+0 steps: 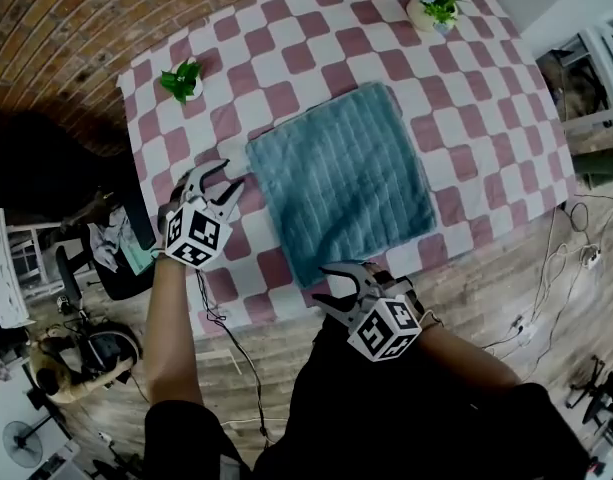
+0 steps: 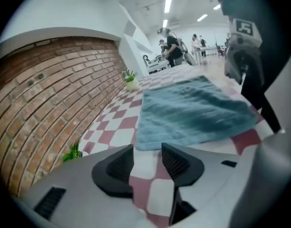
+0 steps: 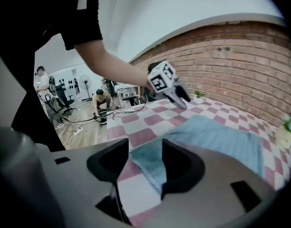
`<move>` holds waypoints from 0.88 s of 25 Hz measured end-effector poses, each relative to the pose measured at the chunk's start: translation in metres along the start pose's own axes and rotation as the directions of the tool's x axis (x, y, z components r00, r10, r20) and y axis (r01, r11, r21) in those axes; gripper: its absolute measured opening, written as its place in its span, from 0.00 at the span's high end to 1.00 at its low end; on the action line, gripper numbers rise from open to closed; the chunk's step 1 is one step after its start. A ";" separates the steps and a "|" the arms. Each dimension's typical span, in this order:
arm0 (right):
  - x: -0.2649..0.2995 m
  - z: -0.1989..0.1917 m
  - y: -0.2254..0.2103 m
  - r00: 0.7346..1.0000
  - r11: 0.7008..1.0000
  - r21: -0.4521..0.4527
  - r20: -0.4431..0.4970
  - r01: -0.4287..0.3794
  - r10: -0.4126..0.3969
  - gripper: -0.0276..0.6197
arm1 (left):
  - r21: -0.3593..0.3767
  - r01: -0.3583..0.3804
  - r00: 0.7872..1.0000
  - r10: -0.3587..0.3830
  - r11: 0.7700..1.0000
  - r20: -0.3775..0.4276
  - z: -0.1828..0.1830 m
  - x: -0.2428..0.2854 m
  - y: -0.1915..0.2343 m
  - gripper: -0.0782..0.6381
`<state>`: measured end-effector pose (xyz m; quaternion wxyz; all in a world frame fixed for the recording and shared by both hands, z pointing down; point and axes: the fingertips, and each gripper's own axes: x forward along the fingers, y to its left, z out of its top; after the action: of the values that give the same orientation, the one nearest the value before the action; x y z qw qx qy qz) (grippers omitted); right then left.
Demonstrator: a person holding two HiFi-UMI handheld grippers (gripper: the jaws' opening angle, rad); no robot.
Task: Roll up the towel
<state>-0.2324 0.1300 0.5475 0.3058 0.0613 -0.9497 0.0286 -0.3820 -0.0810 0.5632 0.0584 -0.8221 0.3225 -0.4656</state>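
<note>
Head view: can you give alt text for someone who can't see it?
A teal towel lies flat, unrolled, on a red-and-white checked table. A person holds the left gripper and the right gripper, both open and empty, near the towel's closest edge. Two small potted plants stand farther back.

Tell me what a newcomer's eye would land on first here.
A blue-grey towel lies flat and unrolled in the middle of the red-and-white checked table. The left gripper hovers by its left corner and the right gripper by its near corner, both with jaws apart and empty.
</note>
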 end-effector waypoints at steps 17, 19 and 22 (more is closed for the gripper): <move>-0.145 -0.142 -0.109 0.971 0.979 -0.203 -0.238 -0.028 -0.021 0.64 | -0.318 0.158 0.983 -0.181 0.935 -0.043 0.062 -0.062 -0.236 0.60; -0.145 -0.154 -0.112 0.962 0.974 -0.222 -0.272 -0.055 -0.008 0.63 | -0.352 0.154 0.981 -0.186 0.923 -0.061 0.057 -0.059 -0.247 0.60; -0.145 -0.166 -0.118 0.955 0.974 -0.217 -0.296 -0.065 -0.003 0.64 | -0.364 0.160 0.975 -0.205 0.918 -0.088 0.051 -0.053 -0.259 0.60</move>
<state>-0.0043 0.0426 0.5996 0.4480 0.0064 -0.8916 -0.0653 -0.2368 0.1427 0.5983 -0.1546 -0.8149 0.3259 -0.4536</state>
